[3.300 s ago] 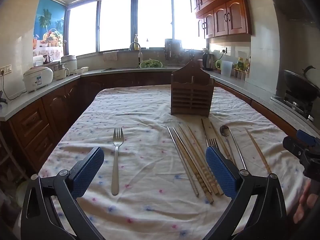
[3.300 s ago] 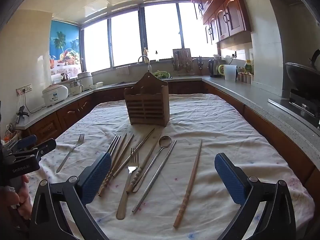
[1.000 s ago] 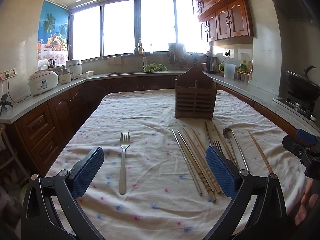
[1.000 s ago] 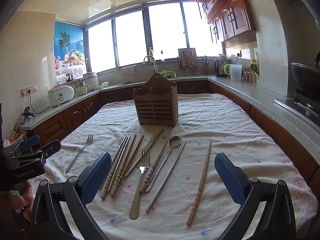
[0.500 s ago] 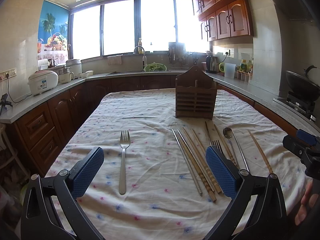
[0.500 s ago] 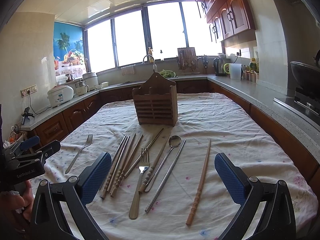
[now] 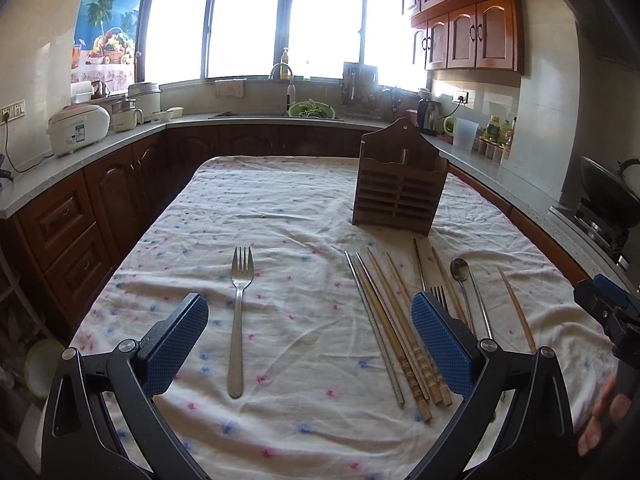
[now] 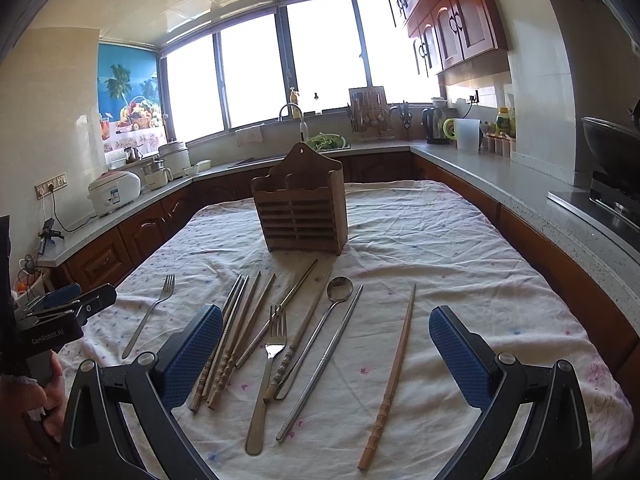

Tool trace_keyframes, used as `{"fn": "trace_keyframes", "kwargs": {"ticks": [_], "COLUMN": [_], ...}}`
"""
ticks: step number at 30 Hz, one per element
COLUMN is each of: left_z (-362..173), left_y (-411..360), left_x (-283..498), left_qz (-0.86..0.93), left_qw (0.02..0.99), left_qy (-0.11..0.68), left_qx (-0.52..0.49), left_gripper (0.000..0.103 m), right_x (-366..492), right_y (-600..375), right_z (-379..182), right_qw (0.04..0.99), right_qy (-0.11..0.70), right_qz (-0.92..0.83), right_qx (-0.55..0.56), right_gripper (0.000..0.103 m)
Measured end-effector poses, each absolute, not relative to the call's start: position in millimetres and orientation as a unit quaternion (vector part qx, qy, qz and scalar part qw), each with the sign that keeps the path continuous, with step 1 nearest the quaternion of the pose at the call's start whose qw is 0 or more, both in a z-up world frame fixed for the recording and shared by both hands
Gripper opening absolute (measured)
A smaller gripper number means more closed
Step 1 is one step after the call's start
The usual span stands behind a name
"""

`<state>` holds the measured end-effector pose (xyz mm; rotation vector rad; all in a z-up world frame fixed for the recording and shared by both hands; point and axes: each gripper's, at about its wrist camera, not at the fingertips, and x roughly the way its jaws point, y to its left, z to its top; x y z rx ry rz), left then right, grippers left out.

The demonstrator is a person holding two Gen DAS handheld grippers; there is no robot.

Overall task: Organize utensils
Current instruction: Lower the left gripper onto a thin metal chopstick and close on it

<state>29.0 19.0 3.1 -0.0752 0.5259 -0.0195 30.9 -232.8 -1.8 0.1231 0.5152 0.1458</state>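
A brown wooden utensil holder [image 7: 399, 189] [image 8: 301, 208] stands upright on the cloth-covered table [image 7: 280, 208]. One steel fork [image 7: 239, 312] [image 8: 150, 314] lies alone to the left. To the right lies a bunch of wooden and metal chopsticks [image 7: 394, 328] [image 8: 232, 332], a second fork [image 8: 269, 364], a spoon [image 7: 460, 272] [image 8: 334, 300] and a single wooden chopstick [image 8: 394, 368] [image 7: 516, 308]. My left gripper [image 7: 310, 344] is open above the near cloth, holding nothing. My right gripper [image 8: 326, 356] is open over the utensil bunch, also holding nothing.
Dark wood cabinets and grey counters wrap around the table. A rice cooker [image 7: 78, 128] sits on the left counter, a sink [image 7: 280, 114] under the windows, a kettle [image 8: 434, 125] and a wok [image 7: 610, 194] on the right. A hand [image 7: 600, 416] holds the other gripper.
Both views have shifted slightly since 3.3 s ago; over the last second nothing has moved. Both grippers stay open and the utensils lie untouched.
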Motion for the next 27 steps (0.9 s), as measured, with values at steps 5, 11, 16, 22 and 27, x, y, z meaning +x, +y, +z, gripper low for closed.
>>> {"fn": "trace_keyframes", "kwargs": {"ticks": [5, 11, 16, 22, 27], "left_z": [0.8, -4.4, -11.9, -29.5, -50.3], "left_y": [14.1, 7.8, 5.1, -2.7, -10.2], "left_x": [57.4, 90.6, 124.0, 164.1, 196.6], "left_qz": [-0.015, -0.029, -0.039, -0.055, -0.064], "left_qw": [0.956, 0.945, 0.932, 0.911, 0.892], "left_qy": [0.291, 0.326, 0.359, 0.407, 0.447], "left_qx": [-0.03, -0.024, -0.026, -0.02, -0.016], "left_gripper": [0.103, 0.099, 0.085, 0.068, 0.053], "right_x": [55.4, 85.3, 112.6, 151.3, 179.8], "right_y": [-244.8, -259.6, -259.2, -254.1, -253.0], "right_z": [-5.0, -13.4, -22.2, -46.0, -75.6], "right_qw": [0.954, 0.942, 0.928, 0.908, 0.883], "right_qy": [0.28, 0.314, 0.351, 0.405, 0.457], "right_qz": [0.068, 0.06, 0.064, 0.058, 0.047], "right_qx": [0.078, 0.101, 0.104, 0.092, 0.096], "right_gripper": [0.103, 0.1, 0.072, 0.049, 0.033]}}
